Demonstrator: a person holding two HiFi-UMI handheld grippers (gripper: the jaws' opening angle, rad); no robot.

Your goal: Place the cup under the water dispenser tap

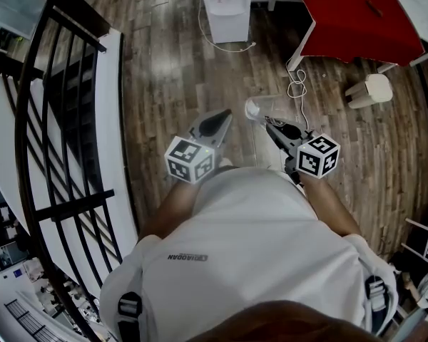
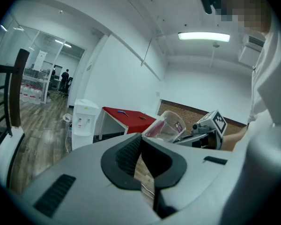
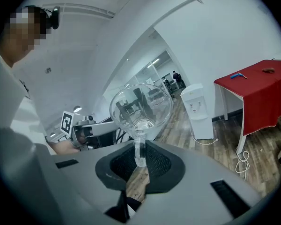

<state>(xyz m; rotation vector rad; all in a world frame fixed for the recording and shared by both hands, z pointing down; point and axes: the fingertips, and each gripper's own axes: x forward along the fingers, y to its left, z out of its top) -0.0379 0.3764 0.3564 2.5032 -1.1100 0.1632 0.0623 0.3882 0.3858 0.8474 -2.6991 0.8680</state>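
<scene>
Your right gripper (image 3: 139, 147) pinches the handle (image 3: 139, 151) of the clear transparent cup (image 3: 140, 108), with both jaws pressed on that handle. The cup's bowl juts out beyond the tips, tilted and held in the air above the wooden plank floor (image 1: 164, 70). Your left gripper (image 2: 140, 137) is near the right one, its jaws pressed together with nothing between them. The white floor-standing water dispenser (image 1: 228, 6) stands well apart, ahead of both grippers and beside the red-covered table (image 1: 357, 13). A white cable (image 1: 297, 84) lies on the floor beyond the cup. A black railing (image 1: 57, 120) runs along your left.
</scene>
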